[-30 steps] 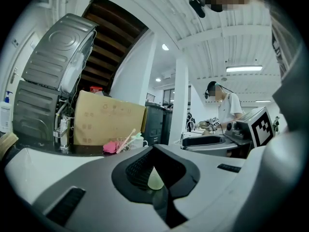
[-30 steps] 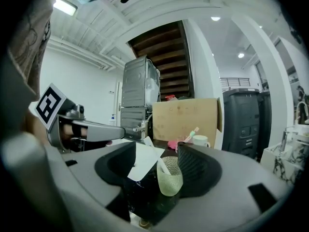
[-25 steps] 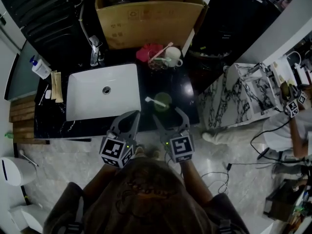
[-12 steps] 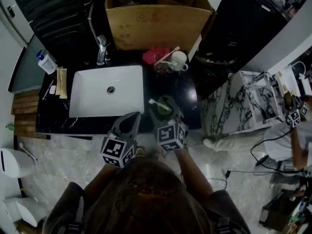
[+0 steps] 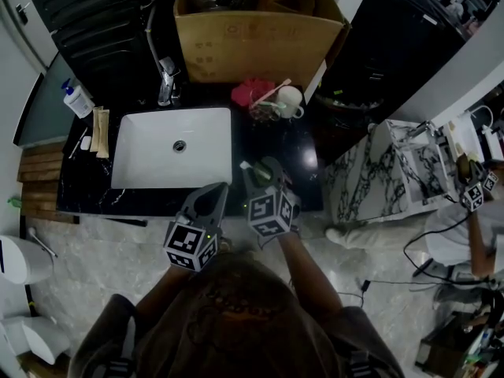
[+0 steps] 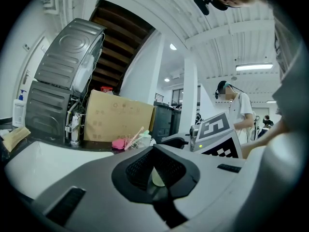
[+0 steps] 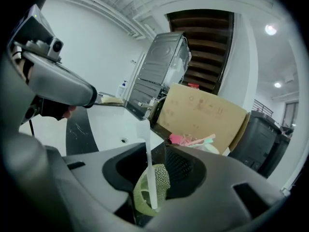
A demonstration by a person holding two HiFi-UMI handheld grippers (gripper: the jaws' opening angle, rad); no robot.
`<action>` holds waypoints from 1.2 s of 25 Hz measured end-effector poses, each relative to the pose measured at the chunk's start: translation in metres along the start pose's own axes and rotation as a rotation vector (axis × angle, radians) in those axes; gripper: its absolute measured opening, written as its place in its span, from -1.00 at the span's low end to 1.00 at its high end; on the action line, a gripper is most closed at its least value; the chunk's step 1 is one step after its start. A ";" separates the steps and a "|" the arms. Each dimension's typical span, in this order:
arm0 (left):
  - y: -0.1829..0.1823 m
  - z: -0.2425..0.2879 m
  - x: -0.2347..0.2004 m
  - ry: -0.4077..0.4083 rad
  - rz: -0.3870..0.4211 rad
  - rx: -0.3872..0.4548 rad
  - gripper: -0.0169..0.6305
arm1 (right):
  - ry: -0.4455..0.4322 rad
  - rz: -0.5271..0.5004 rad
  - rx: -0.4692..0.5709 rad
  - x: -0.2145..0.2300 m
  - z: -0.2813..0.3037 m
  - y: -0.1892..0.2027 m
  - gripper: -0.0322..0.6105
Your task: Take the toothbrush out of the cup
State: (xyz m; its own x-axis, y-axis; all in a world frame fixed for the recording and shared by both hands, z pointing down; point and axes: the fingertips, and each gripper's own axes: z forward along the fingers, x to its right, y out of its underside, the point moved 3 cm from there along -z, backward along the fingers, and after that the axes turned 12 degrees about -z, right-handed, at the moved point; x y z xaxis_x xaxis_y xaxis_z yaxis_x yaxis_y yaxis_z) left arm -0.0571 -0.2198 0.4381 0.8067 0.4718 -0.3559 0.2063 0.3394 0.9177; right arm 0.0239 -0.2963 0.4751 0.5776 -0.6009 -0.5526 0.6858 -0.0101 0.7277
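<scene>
The right gripper (image 5: pixel 266 181) has just been closing its jaws around the green cup (image 7: pixel 161 180) on the black counter (image 5: pixel 293 152). The pads now appear to press on the cup's sides. The white toothbrush (image 7: pixel 147 149) stands in the cup, its head leaning toward the sink (image 5: pixel 142 164). The left gripper (image 5: pixel 218 190) waits just beside it, fingertips together and empty. The step in hand looks like steadying the cup. The grip should be firm but keep the cup upright and flat on the counter. The left jaws must then part, pinch the handle above the rim and draw it out along its own lean.
</scene>
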 end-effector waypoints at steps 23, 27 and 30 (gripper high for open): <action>0.003 0.008 0.013 0.034 0.002 -0.006 -0.94 | 0.051 0.065 0.070 0.036 -0.020 -0.013 -0.82; 0.006 0.011 0.020 0.053 -0.001 -0.015 -0.94 | 0.067 0.142 0.123 0.056 -0.032 -0.026 -0.82; 0.007 0.014 0.026 0.074 -0.003 -0.022 -0.94 | 0.083 0.202 0.168 0.074 -0.047 -0.036 -0.82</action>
State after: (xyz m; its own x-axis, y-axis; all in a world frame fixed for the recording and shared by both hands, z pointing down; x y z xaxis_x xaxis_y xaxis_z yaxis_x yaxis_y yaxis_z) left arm -0.0268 -0.2166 0.4376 0.7630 0.5291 -0.3713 0.1958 0.3582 0.9129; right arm 0.0629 -0.3027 0.3886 0.7341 -0.5370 -0.4155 0.4738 -0.0332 0.8800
